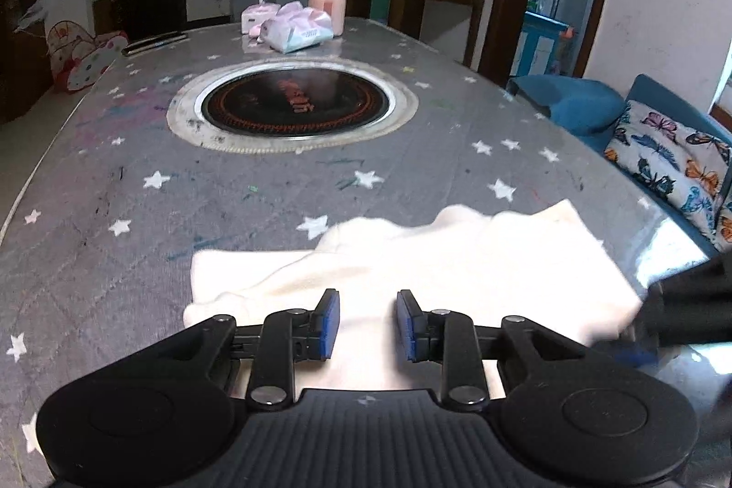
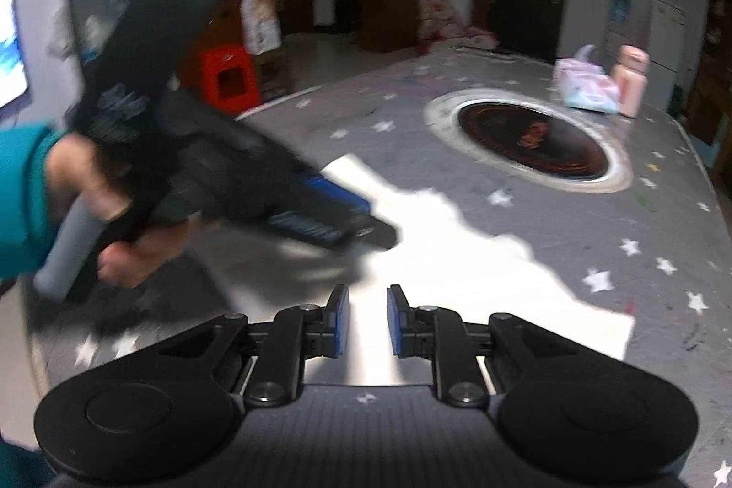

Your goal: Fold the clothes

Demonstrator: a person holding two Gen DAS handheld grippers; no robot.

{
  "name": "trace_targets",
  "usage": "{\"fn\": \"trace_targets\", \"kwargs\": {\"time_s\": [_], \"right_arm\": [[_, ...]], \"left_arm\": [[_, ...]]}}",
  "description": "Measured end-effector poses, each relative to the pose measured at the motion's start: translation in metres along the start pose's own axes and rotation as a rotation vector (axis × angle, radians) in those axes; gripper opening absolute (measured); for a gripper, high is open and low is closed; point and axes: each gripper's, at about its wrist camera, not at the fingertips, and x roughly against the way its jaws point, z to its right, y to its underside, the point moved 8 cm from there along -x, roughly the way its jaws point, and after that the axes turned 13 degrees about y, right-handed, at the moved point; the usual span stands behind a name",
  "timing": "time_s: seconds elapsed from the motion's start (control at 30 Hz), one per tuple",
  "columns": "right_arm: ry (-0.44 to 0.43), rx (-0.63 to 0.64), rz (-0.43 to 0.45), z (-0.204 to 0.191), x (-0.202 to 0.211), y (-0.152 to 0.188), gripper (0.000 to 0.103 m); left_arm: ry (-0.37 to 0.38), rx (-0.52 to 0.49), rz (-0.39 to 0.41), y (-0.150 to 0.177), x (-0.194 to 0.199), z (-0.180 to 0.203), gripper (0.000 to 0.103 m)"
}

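A white garment [image 1: 434, 259] lies partly folded and rumpled on the grey star-patterned table cover [image 1: 137, 190]. My left gripper [image 1: 368, 296] hovers over its near edge, blue pads apart, the cloth showing below the gap and not pinched. In the right wrist view the garment [image 2: 480, 282] is glaring white. My right gripper [image 2: 367, 291] is over it with a narrow gap between its pads, nothing visibly clamped. A hand in a teal sleeve [image 2: 27, 190] holds the left gripper [image 2: 361, 222], blurred, over the cloth's left side. The right gripper [image 1: 686, 296] is a dark blur at the garment's right edge.
A round black hotplate [image 1: 297, 104] is set into the table's middle. Behind it stand a pink bottle [image 1: 327, 1] and tissue packs [image 1: 297, 26]. A blue sofa with a butterfly cushion [image 1: 672, 163] runs along the right edge. A red stool [image 2: 228, 76] stands on the floor.
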Motion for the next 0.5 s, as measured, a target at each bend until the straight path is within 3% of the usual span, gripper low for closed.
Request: {"fn": "trace_targets", "kwargs": {"time_s": [0.13, 0.33, 0.5], "right_arm": [[0.031, 0.079, 0.011, -0.015, 0.004, 0.011, 0.017], [0.039, 0.056, 0.037, -0.008, 0.027, 0.01, 0.017], [0.043, 0.019, -0.028, 0.0, 0.019, 0.032, 0.018]], "left_arm": [[-0.013, -0.001, -0.001, 0.001, 0.0, 0.0, 0.03], [-0.012, -0.018, 0.024, 0.003, 0.021, 0.01, 0.03], [-0.023, -0.049, 0.018, 0.019, 0.034, 0.02, 0.03]]}}
